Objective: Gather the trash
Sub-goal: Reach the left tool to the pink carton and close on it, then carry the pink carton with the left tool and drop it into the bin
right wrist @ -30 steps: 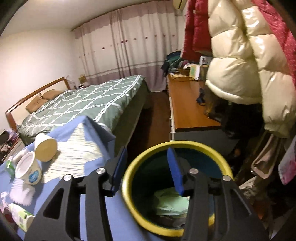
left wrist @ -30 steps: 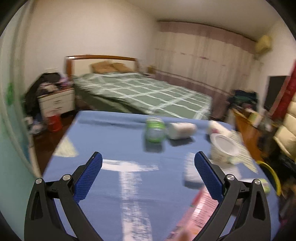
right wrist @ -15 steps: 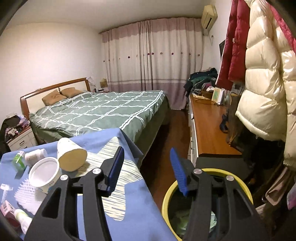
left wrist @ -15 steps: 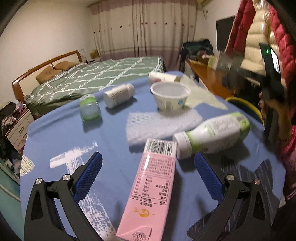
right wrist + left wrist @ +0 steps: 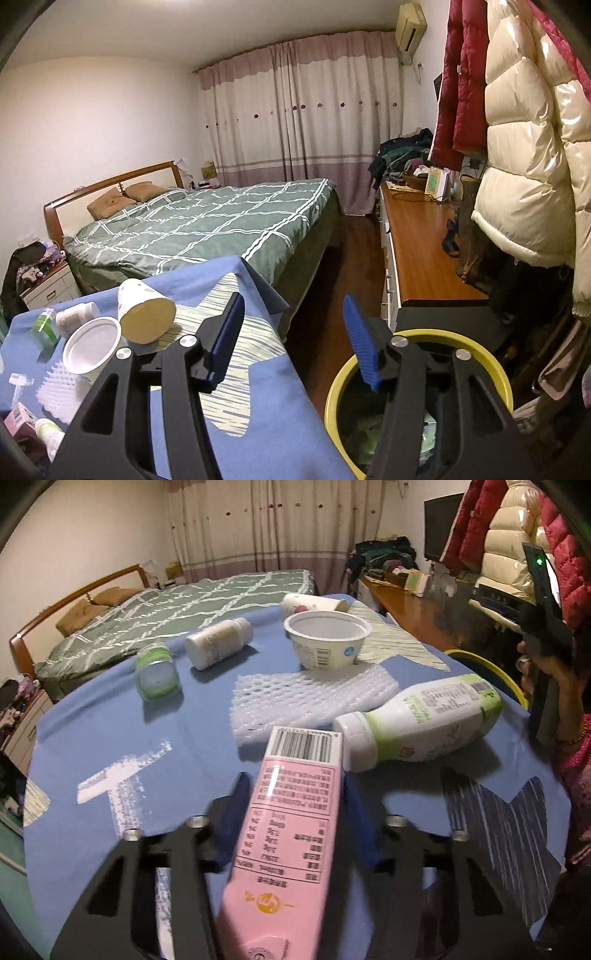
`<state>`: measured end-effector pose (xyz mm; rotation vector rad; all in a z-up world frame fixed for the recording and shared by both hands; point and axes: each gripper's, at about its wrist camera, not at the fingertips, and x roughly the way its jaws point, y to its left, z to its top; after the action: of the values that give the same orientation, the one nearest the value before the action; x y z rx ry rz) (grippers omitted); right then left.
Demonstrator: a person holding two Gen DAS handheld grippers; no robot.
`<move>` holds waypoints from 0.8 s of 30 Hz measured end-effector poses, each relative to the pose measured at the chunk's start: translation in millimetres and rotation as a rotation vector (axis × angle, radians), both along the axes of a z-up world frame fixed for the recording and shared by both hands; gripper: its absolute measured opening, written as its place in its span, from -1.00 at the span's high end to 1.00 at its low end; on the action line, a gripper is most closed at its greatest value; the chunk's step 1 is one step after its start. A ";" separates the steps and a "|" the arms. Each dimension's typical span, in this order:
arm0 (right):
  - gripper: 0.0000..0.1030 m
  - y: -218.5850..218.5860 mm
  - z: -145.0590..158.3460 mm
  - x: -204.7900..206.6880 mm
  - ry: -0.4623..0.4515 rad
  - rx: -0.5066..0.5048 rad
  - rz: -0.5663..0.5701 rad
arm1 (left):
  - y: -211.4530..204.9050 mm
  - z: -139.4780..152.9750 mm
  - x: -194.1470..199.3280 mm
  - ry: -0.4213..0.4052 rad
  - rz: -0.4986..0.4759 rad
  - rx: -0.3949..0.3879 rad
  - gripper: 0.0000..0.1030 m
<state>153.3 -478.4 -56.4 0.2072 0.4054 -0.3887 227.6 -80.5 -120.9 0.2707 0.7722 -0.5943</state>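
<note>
so my left tool (image 5: 291, 805) has just clamped its blue pads onto the pink drink carton (image 5: 291, 834), one pad on each long side, low on the body, with the barcode end pointing away from me. the carton lies on the blue tablecloth (image 5: 110, 746) at the near edge of the table, its far end touching the cap of the white and green bottle (image 5: 424, 720) lying beside it. i judge the carton light and probably empty, thin card that dents if squeezed hard, with a slightly slick printed skin; flat sides across the middle are the right place to hold, and that is about where the pads sit. it may sag or swing from the free end once lifted, so a firm, not crushing, grip is what i'd want.

my right tool (image 5: 291, 332) has its jaws partly apart and has just been opening further, with nothing between them; it hangs over the gap between the table corner and the yellow-rimmed bin (image 5: 417, 406).

the left view shows the grip itself, the foam net sheet (image 5: 314, 698), the yogurt cup (image 5: 327, 638) and two small bottles behind. the right view shows what the left barely does: the bin's open mouth with some trash already inside, standing on the floor just off the table's corner, and only a sliver of the carton at its left edge
</note>
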 end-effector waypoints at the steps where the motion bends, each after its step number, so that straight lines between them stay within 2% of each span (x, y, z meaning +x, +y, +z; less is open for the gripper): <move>1: -0.04 -0.5 0.5 -0.2 0.000 0.002 -0.002 | -1.5 0.8 -3.0 -0.005 -0.017 0.001 0.18; 4: -0.04 -3.1 0.9 -1.1 0.001 0.013 -0.005 | -6.5 3.4 -11.1 -0.043 -0.042 0.033 0.19; 6: -0.04 -6.8 1.5 -1.4 -0.001 0.026 -0.007 | -2.9 9.9 -13.1 -0.064 -0.031 0.024 0.19; 11: -0.04 -12.8 3.9 -6.9 -0.023 0.047 -0.021 | 14.7 44.7 -17.7 -0.131 0.061 -0.060 0.19; 14: -0.04 -19.6 8.0 -12.2 -0.053 0.065 -0.046 | 4.9 70.7 -25.6 -0.155 0.069 -0.115 0.19; 19: -0.04 -38.8 19.7 -36.6 -0.089 0.114 -0.072 | -59.2 92.8 -33.7 -0.088 -0.040 -0.168 0.19; 24: -0.04 -61.4 28.7 -81.0 -0.084 0.054 -0.147 | -155.7 89.0 -35.9 -0.020 -0.205 -0.115 0.19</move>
<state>72.3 -539.9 -27.7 0.3061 0.3192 -0.5122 191.7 -236.2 -31.9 0.2513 0.6931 -0.8251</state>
